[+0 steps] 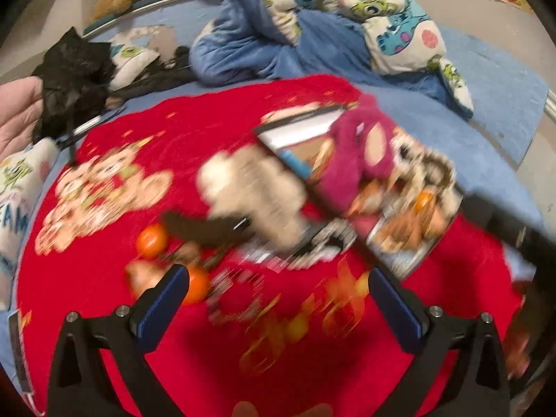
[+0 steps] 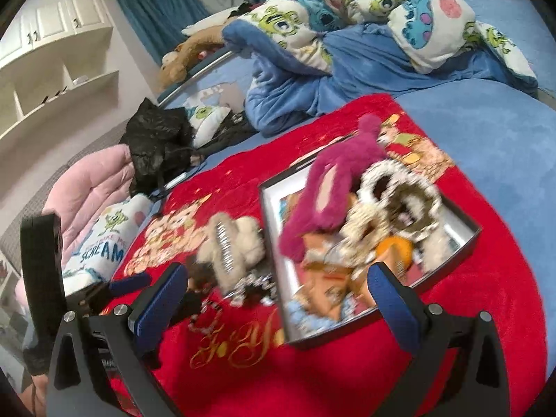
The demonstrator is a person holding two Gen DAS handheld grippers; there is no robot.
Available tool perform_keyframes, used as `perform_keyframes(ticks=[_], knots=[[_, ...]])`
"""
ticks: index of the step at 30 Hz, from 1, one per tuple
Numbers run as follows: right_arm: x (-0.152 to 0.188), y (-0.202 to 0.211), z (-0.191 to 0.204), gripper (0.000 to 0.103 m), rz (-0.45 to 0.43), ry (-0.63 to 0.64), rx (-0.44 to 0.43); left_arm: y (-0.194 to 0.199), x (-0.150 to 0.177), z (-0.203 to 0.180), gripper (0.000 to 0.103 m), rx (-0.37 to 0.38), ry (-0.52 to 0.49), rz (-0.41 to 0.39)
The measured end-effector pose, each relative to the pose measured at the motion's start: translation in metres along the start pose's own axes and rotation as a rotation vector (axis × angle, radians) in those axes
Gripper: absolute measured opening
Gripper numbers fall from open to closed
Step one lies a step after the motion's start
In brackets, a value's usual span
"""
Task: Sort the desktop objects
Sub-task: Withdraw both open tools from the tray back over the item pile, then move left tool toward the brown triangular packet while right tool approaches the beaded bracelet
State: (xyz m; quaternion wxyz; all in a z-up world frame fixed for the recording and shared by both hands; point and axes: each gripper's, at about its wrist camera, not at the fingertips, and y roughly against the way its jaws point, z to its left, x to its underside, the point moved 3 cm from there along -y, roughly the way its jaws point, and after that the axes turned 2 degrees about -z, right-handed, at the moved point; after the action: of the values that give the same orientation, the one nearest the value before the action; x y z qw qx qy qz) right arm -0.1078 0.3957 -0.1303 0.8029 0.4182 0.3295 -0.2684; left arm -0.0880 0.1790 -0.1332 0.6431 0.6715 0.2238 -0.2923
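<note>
Centrally, a red blanket (image 2: 347,365) is lying spread over a blue bed, carrying the objects being sorted. Right wrist view: a shallow dark-rimmed tray (image 2: 462,239) is sitting on the blanket's far right part, holding a magenta plush toy (image 2: 323,194) at its far left, a tangle of speckled hair ties (image 2: 392,201) in the middle, and an orange (image 2: 394,248) just near of them. A beige fluffy hair clip (image 2: 232,243) is lying on the blanket just left of the tray, with blurred dark items beside its near edge. The right gripper (image 2: 278,299) is hovering over the tray's near left corner, jaws spread wide, gripping nothing. The left gripper (image 2: 128,283) is showing at the left edge, near the blanket's border.

Left wrist view, heavily motion-blurred: the left gripper (image 1: 278,299) is hanging above the blanket with jaws spread apart and empty. Two loose oranges (image 1: 151,241) are lying on the blanket at its near left, one partly hidden behind the left finger (image 1: 163,305). The tray is lying farther right.

A black plastic bag (image 2: 156,142) and a cartoon-print quilt (image 2: 347,10) are resting beyond the blanket, far left and far centre.
</note>
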Motion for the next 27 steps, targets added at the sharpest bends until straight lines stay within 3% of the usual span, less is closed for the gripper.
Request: perform_keyframes(ticks=[6, 9, 16, 27], knots=[[0.012, -0.004, 0.044, 0.103, 0.004, 0.05, -0.044, 0.03, 0.055, 0.074, 0.103, -0.053, 0.098, 0.056], [0.017, -0.008, 0.069, 0.103, 0.004, 0.059, -0.074, 0.044, 0.067, 0.104, 0.103, -0.069, 0.162, 0.051], [0.033, -0.018, 0.114, 0.103, 0.01, 0.035, -0.113, 0.059, 0.059, 0.137, 0.103, -0.059, 0.192, 0.016], [0.034, -0.027, 0.138, 0.103, -0.015, 0.021, -0.052, 0.05, 0.041, 0.157, 0.103, -0.007, 0.134, 0.01]])
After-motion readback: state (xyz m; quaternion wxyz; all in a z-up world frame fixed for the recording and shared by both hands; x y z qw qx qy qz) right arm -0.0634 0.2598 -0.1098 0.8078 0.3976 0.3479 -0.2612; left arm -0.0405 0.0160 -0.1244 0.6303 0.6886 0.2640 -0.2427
